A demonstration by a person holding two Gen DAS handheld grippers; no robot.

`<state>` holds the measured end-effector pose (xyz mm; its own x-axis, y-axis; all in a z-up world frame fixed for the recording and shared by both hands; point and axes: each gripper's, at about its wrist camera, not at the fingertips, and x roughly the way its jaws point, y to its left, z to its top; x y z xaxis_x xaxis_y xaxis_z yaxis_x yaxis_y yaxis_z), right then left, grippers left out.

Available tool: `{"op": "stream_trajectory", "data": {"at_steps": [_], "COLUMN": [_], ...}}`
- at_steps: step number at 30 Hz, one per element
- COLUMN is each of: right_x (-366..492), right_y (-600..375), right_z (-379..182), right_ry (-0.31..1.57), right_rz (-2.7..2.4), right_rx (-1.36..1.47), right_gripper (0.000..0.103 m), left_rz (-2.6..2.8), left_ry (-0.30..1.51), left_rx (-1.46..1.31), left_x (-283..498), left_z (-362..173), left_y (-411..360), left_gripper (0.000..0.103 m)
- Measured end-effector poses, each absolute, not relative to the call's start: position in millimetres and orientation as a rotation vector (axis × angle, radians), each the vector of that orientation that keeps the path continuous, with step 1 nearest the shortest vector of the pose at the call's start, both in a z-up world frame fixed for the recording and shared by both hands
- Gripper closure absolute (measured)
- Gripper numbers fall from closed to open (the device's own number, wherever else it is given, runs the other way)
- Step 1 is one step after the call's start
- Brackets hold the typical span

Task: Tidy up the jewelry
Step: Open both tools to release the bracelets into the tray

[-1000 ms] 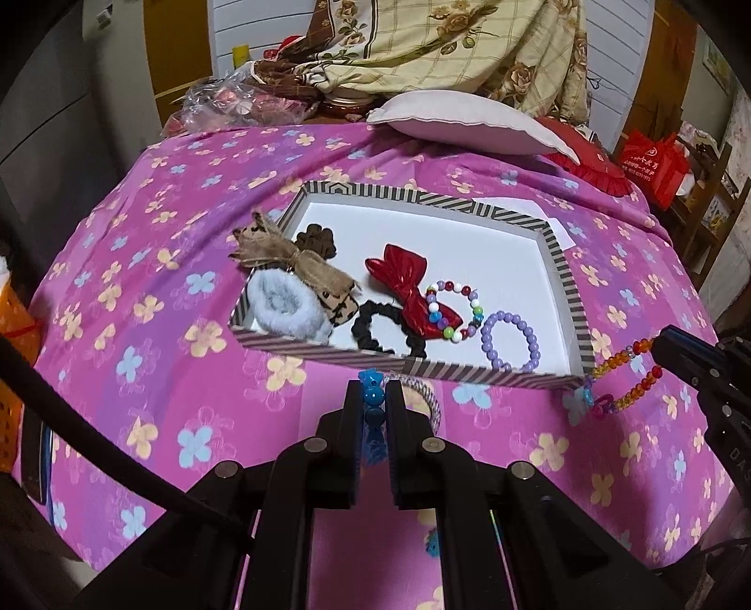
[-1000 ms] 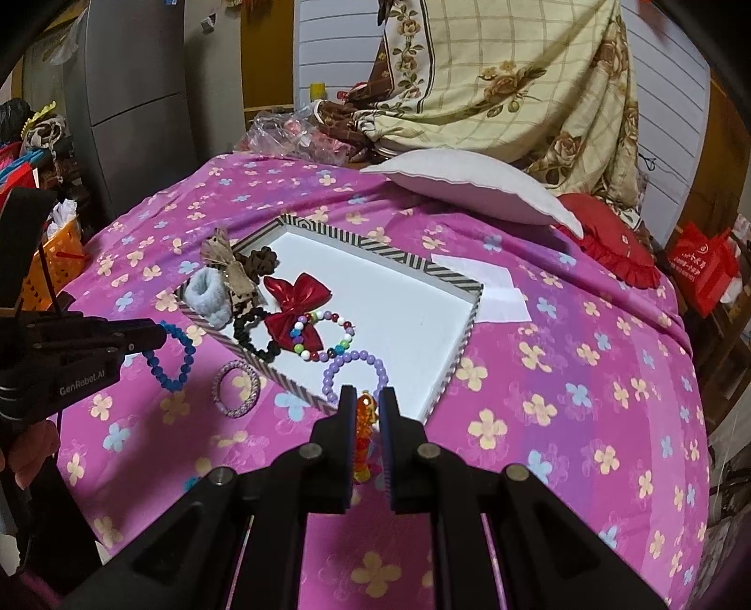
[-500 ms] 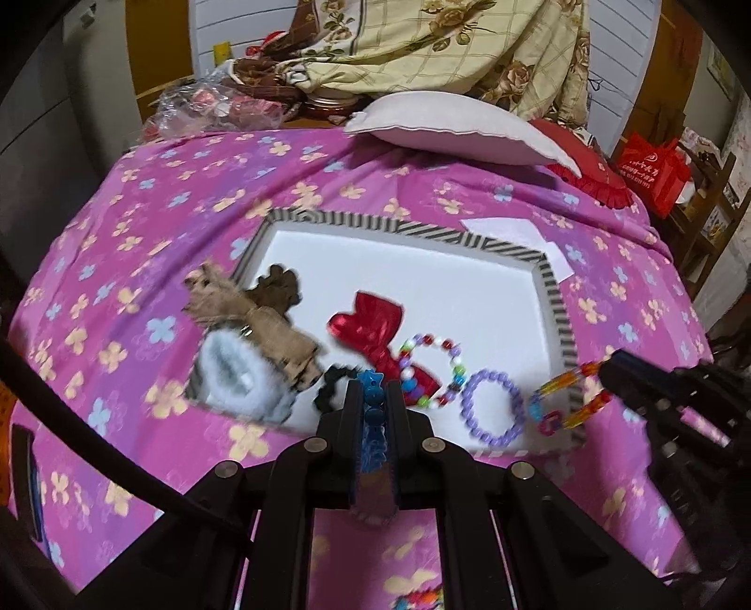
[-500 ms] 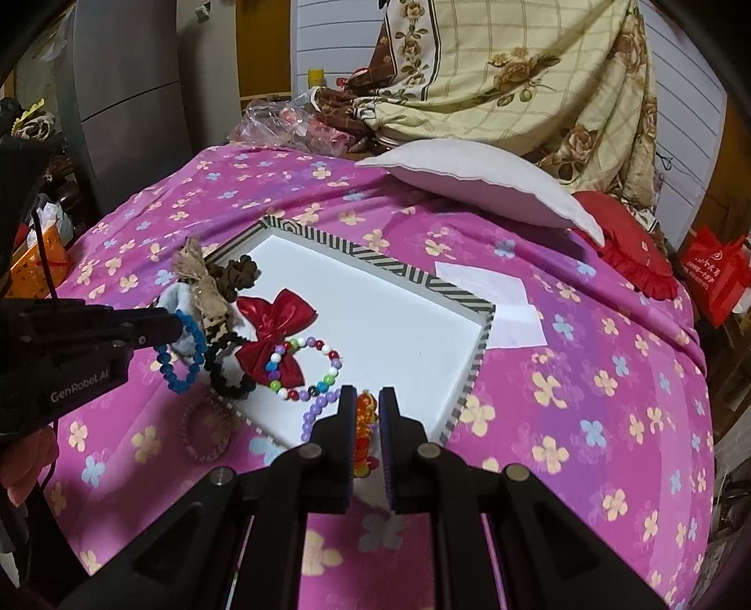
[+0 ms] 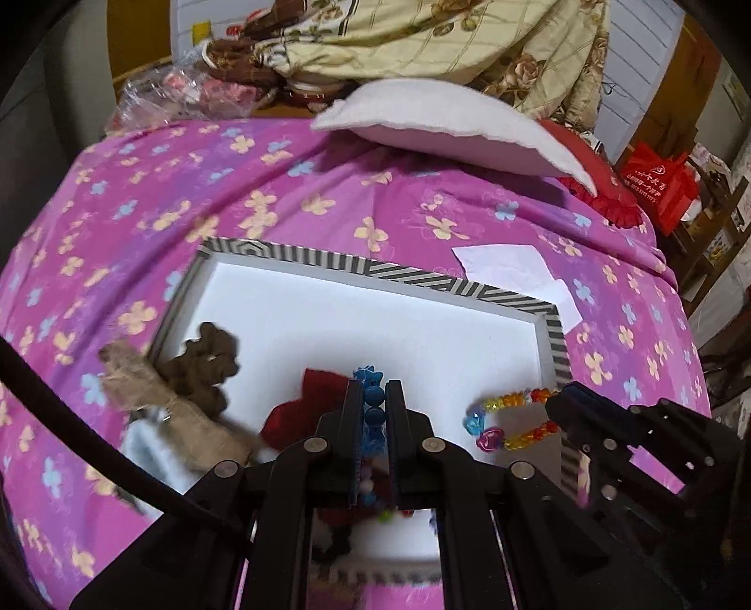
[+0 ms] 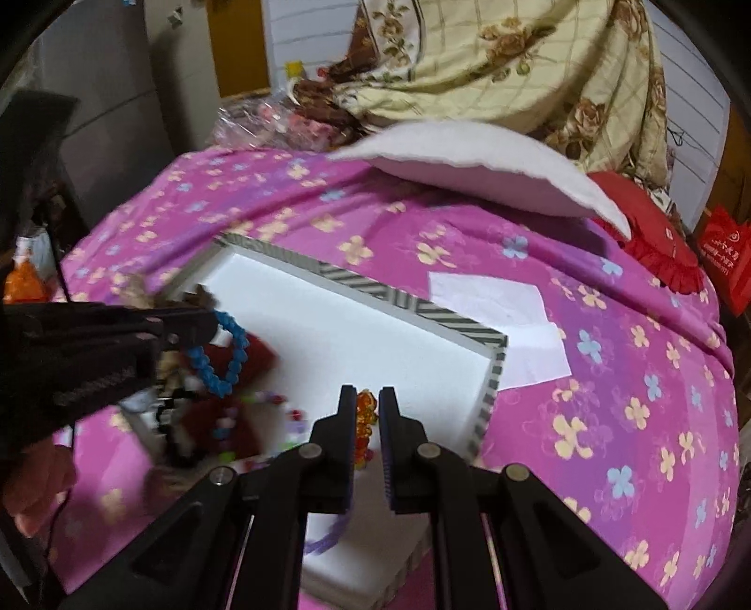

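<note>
A white tray with a striped rim [image 5: 413, 273] [image 6: 408, 300] lies on the pink flowered cloth. My left gripper [image 5: 374, 389] is shut on a blue bead bracelet [image 5: 373, 399] [image 6: 225, 356] and holds it above the tray's near left part. My right gripper [image 6: 365, 399] is shut on an orange and multicoloured bead bracelet [image 6: 365, 413] [image 5: 511, 422] above the tray's near right part. In the tray lie a red bow [image 5: 300, 408], a brown bow [image 5: 206, 366], a burlap bow [image 5: 155, 399], a pale blue scrunchie [image 5: 150, 446] and other bead bracelets, partly hidden by the grippers.
A white pillow [image 5: 446, 126] and a red cushion [image 5: 605, 187] lie at the far side. White paper [image 5: 516, 272] lies beside the tray's far right corner. A floral quilt [image 5: 422, 37] and plastic bags [image 5: 173, 94] are piled behind.
Both grippers have moved forward from the cloth in front of the tray to above its near part, each still holding its bracelet.
</note>
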<state>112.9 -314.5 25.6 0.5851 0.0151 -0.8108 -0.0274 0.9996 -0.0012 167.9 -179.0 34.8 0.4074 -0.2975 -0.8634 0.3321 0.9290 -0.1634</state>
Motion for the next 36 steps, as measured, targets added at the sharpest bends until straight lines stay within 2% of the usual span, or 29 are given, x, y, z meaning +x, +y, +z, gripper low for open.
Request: {"op": "stream_trajectory", "data": {"at_steps": [10,12,14,15,18,21,26,36], "right_x": [135,137,136,134,126,116,93,40], "right_y": [-338,-337,-337,-337,-336,-334,-329,-302], "right_z": [-13,-15,-16,-15,-10,-3,7,22], "right_ry": [1.0,1.005,1.002,0.998,0.986,0.975,0.952,0.933], "right_rz": [-0.058,-0.064,-0.06,-0.056,-0.047,-0.037,-0.023,-0.015], "right_rx": [-0.005,-0.006,0.008,0.015,0.028,0.038,0.059,0.087], "right_gripper": [0.093,0.085,0.065,0.064,0.064,0.062,0.055,0.053], "left_rz": [-0.384,-0.363,-0.346,-0.345,-0.35,-0.358,-0.365,-0.327], "left_ry": [1.171,1.163,1.161,1.164,1.17,1.174,1.163,1.065], "left_rx": [0.002,0.011,0.005,0.0,-0.026,-0.044,-0.029,0.058], "left_x": [200,202,204,205,206,204,189,127], "left_z": [-10,-14,-17,-18,-17,-11,3,26], "left_y": [-198,-195,-191,-189,-181,-173,-160,-131], "left_gripper": [0.082,0.082,0.082,0.079,0.069,0.065,0.064,0.064]}}
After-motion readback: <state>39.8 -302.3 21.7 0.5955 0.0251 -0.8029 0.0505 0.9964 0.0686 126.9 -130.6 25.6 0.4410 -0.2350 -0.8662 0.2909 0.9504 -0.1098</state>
